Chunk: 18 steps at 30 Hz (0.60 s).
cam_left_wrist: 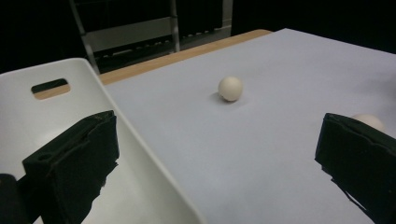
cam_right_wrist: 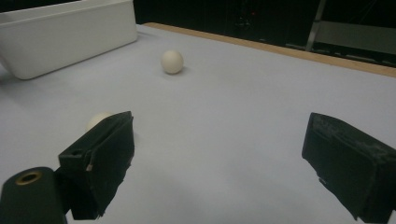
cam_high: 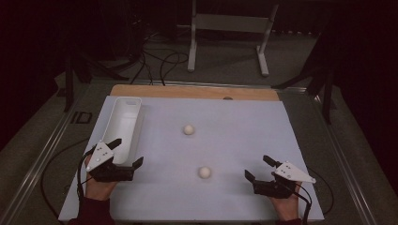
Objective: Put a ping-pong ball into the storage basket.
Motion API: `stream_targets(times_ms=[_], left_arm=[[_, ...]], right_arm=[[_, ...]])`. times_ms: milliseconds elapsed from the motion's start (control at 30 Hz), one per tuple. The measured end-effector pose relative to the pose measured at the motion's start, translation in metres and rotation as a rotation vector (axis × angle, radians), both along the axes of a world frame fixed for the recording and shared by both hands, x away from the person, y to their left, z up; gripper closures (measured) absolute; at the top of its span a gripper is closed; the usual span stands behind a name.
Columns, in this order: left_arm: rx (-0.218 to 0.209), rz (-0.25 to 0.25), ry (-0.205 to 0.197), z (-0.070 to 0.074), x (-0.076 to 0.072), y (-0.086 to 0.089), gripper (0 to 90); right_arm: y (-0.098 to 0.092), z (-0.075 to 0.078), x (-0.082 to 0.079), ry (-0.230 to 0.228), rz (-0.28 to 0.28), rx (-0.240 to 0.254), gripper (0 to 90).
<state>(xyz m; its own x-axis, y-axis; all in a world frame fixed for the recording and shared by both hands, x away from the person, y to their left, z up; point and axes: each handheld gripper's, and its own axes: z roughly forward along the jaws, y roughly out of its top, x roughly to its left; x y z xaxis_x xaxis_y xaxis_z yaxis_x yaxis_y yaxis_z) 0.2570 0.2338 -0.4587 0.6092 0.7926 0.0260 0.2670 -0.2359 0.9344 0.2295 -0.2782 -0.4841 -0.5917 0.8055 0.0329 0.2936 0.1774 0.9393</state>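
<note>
While both hand-held grippers [cam_high: 126, 152] [cam_high: 257, 168] gape empty, two white balls [cam_high: 188, 130] [cam_high: 204, 172] lie beside one white bin [cam_high: 123, 123].

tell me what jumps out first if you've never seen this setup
Two small white balls on the pale table sheet: the far ball near the middle, the near ball closer to the person. A long white bin lies along the left side, and the left gripper and right gripper wait open at the near corners.
</note>
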Motion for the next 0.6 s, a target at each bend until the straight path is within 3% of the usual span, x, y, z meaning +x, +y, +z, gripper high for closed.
stream_targets(times_ms=[167, 600], left_arm=[[0.03, -0.023, -0.01, 0.006, -0.001, -0.008, 0.3], [0.074, -0.071, 0.014, 0.017, 0.002, -0.02, 0.3]], right_arm=[[0.0, -0.001, 0.0, 0.001, 0.0, 0.0, 9.0], [-0.001, -0.002, 0.001, 0.005, -0.006, 0.006, 9.0]])
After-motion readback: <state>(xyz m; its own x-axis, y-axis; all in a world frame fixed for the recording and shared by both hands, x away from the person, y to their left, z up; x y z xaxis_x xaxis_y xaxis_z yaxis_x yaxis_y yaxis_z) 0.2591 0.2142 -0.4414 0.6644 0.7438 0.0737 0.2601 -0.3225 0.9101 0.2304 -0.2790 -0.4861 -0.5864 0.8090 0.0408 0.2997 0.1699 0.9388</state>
